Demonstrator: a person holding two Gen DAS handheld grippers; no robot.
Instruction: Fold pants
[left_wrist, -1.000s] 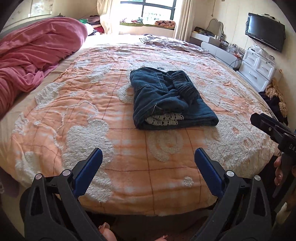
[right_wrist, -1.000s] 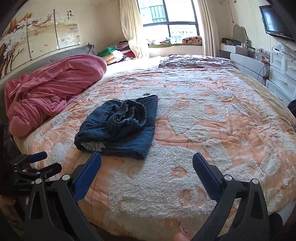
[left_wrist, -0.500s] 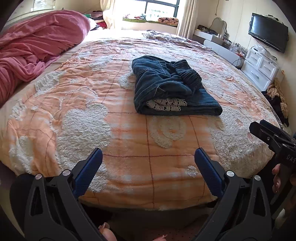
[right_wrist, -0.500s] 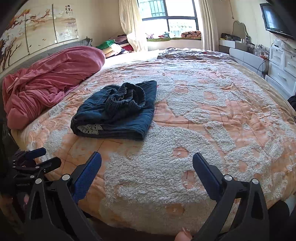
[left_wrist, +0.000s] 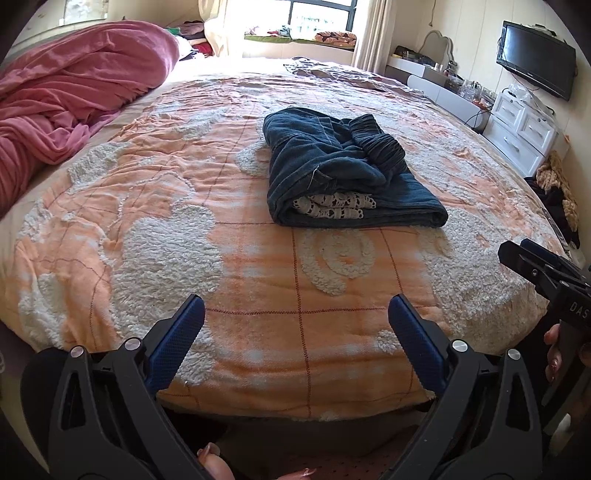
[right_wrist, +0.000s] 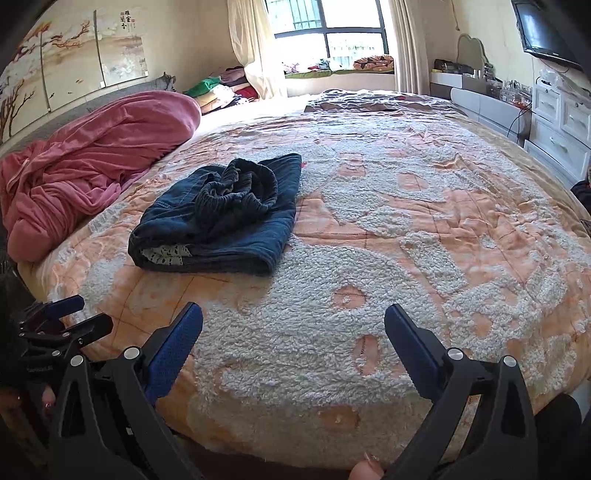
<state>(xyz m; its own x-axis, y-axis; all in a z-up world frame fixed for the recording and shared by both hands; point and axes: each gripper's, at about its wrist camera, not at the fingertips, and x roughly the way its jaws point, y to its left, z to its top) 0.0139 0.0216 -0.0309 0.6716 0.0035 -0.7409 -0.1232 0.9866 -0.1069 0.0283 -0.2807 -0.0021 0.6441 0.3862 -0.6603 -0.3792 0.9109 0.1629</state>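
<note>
A wide bed fills both views, covered by an orange and white fleecy bedspread with raised woolly patches and thin stitched lines. Along its left side lies a bunched pink blanket, heaped against a grey headboard below a painted wall panel of branches and blossom. Beyond the far edge of the bed a bright window stands between pale curtains, with piled clothes on its ledge and in the corner beside it. On the right wall hangs a black television above white drawers.

The dark blue pants lie folded into a thick bundle on the bedspread, toward the middle of the bed and nearer the pink blanket than the drawers. A gathered waistband is rumpled on top, and a strip of white patterned lining shows at the near folded edge. Nothing touches the bundle.

The left gripper hangs over the near edge of the bed, its blue-padded fingers spread wide apart and holding nothing. The right gripper sits beside it over the same edge, its fingers likewise spread and empty. Both are well short of the pants. Each gripper appears at the margin of the other's view, and fingertips of the person's hands show at the lower frame edges.
</note>
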